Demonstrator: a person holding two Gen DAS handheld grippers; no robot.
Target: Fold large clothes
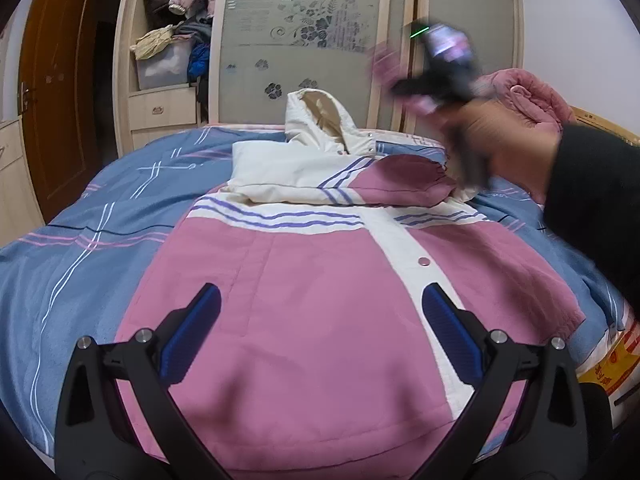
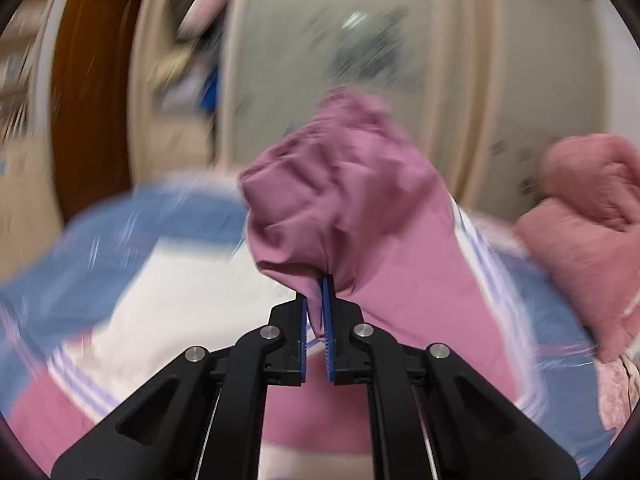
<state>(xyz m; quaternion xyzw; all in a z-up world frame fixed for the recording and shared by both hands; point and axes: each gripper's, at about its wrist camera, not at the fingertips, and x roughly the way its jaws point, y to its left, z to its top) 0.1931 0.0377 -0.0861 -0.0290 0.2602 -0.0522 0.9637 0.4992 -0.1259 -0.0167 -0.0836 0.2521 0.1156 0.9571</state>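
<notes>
**Right sleeve in the claw, fold across the chest in hand**

I am looking first along the left claw [image 1: 320, 336]: it is hanging released, its two blue pads spread wide above the pink lower front of the jacket [image 1: 320, 280], gripping nothing. The jacket is lying face up on the bed [image 1: 60, 272], its hem toward the bed's near edge and its cream hood [image 1: 320, 120] toward the far edge, by the wardrobe [image 1: 304, 40]. One sleeve [image 1: 304, 180] is already lying folded across the chest, cream at its left end and pink at its cuff.

Moving right, I am seeing my right hand [image 1: 508, 148] blurred above the jacket's right shoulder, near the bed's right edge. In its own view the right claw [image 2: 317, 280] is clenched on the pink cuff of the other sleeve [image 2: 344, 200], the cloth bunching up beyond the pads and trailing off to the right. Further right, a pink padded garment [image 2: 592, 232] is lying heaped at the far right corner of the bed.

I am judging that the sleeve-folding step is in hand: this second sleeve is being carried inward. The next move is calling for laying it flat across the chest over the first sleeve, letting go only once the cuff is down, then bringing both claws to the hem for the lengthwise fold. The padded cloth is likely springing back, so I am planning to press it flat.
</notes>
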